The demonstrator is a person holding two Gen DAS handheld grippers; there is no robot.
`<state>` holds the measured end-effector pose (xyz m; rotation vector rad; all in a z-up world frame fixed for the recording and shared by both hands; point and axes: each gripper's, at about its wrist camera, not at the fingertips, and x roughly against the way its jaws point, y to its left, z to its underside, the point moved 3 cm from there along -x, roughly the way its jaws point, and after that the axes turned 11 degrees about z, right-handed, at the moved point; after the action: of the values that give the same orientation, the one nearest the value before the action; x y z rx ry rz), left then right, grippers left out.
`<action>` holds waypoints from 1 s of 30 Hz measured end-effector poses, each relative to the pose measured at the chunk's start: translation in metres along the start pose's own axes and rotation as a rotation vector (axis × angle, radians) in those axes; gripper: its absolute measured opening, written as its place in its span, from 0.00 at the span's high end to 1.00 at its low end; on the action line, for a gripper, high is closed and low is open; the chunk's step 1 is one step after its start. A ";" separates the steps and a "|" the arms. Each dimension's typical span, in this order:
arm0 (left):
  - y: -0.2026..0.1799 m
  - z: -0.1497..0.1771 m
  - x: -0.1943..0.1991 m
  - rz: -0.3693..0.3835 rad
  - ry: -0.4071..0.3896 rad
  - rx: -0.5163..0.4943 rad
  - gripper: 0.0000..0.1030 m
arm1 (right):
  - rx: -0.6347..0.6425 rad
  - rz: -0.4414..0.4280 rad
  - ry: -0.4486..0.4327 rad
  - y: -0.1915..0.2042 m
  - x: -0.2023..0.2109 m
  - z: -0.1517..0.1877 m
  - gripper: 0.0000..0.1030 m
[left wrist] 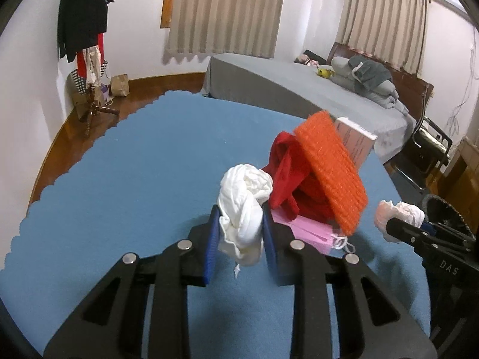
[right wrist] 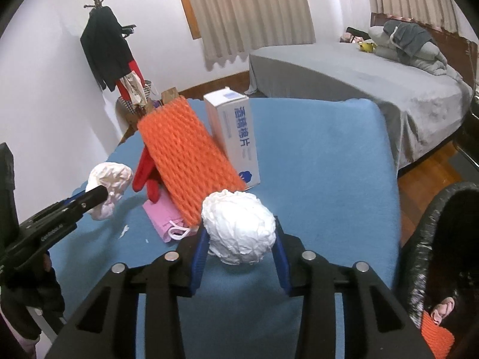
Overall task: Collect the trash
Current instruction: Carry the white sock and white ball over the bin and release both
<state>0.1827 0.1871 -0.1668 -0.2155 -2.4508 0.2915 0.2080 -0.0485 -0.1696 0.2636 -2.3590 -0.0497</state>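
My left gripper (left wrist: 239,233) is shut on a crumpled white tissue wad (left wrist: 244,206) and holds it above the blue table cover (left wrist: 119,179). My right gripper (right wrist: 239,239) is shut on a second crumpled white paper ball (right wrist: 238,227). An orange foam net sleeve (right wrist: 188,161) leans on a white carton (right wrist: 236,137). A red cloth piece (left wrist: 287,173) and a pink face mask (right wrist: 164,215) lie under the sleeve. In the right wrist view the left gripper (right wrist: 101,199) shows with its wad (right wrist: 109,185) at the left.
A bin lined with a black bag (right wrist: 431,239) stands at the table's right edge, with an orange net and pink scrap inside. A grey bed (left wrist: 299,89), a coat rack (left wrist: 86,45) and a chair (left wrist: 431,143) stand beyond the table.
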 end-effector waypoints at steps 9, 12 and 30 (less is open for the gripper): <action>-0.034 -0.004 0.016 0.039 -0.020 -0.046 0.75 | -0.017 -0.001 -0.041 -0.013 0.033 -0.002 0.62; -0.047 -0.006 0.019 0.060 -0.028 -0.059 0.75 | -0.029 0.007 -0.056 -0.019 0.042 -0.002 0.62; -0.125 -0.012 0.025 0.184 -0.050 -0.138 0.75 | -0.109 0.098 -0.149 -0.084 0.098 -0.009 0.62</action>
<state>0.1614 0.0748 -0.1102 -0.5002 -2.5070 0.2084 0.1607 -0.1502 -0.1057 0.0940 -2.5037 -0.1547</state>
